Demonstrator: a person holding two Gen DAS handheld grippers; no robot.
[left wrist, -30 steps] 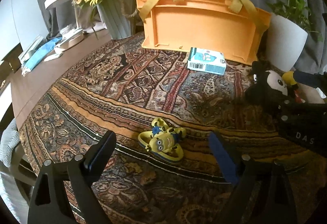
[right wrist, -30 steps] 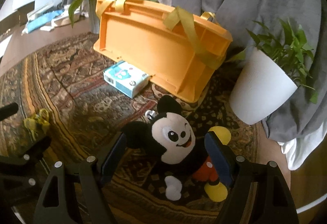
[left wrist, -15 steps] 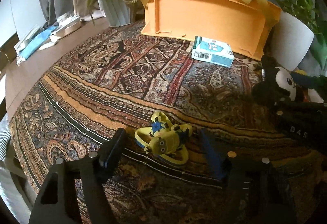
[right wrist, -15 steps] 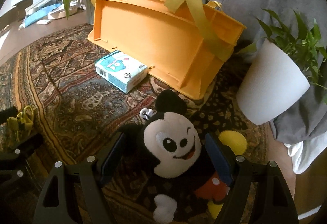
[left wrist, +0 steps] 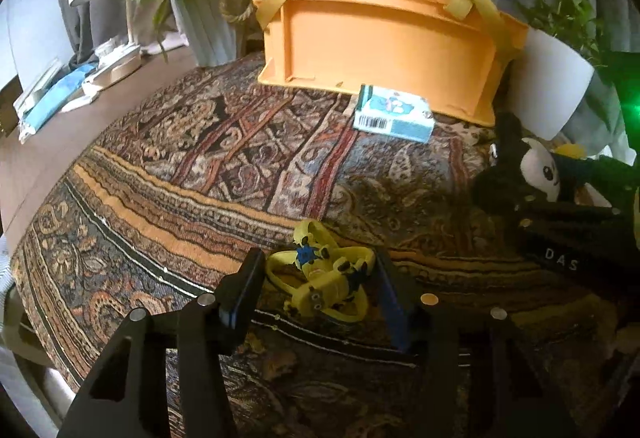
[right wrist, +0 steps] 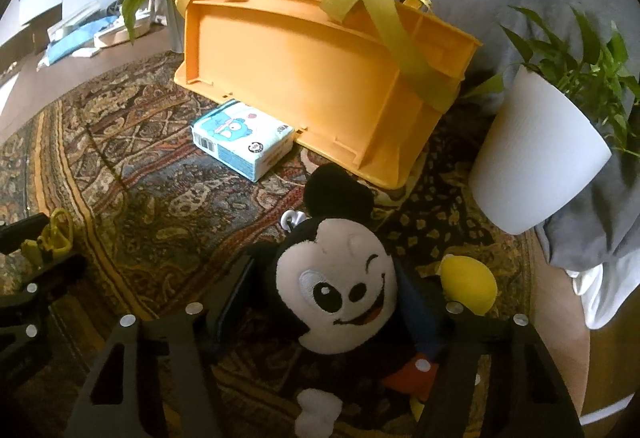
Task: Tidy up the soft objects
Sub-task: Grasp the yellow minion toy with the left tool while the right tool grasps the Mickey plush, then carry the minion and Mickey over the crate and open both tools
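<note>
A small yellow minion toy (left wrist: pixel 322 276) lies on the patterned rug between the open fingers of my left gripper (left wrist: pixel 318 288); the jaws stand on either side of it, apart from it. It also shows at the left edge of the right wrist view (right wrist: pixel 52 238). A Mickey Mouse plush (right wrist: pixel 340 288) lies on the rug between the open fingers of my right gripper (right wrist: pixel 332 302), its head filling the gap. The plush also shows at the right of the left wrist view (left wrist: pixel 540 170). An orange basket (left wrist: pixel 384 42) with yellow straps lies tipped at the back, also in the right wrist view (right wrist: pixel 320 78).
A blue-and-white tissue pack (left wrist: pixel 394 114) lies in front of the basket, also in the right wrist view (right wrist: pixel 244 138). A sunflower vase (left wrist: pixel 208 18) stands back left. A white plant pot (right wrist: pixel 536 154) stands right. Grey cloth hangs behind. Papers (left wrist: pixel 60 94) lie on the table's left.
Both grippers have moved forward and down. The minion now sits between the left fingers, and the Mickey plush sits deeper between the right fingers. The left jaws have narrowed.
</note>
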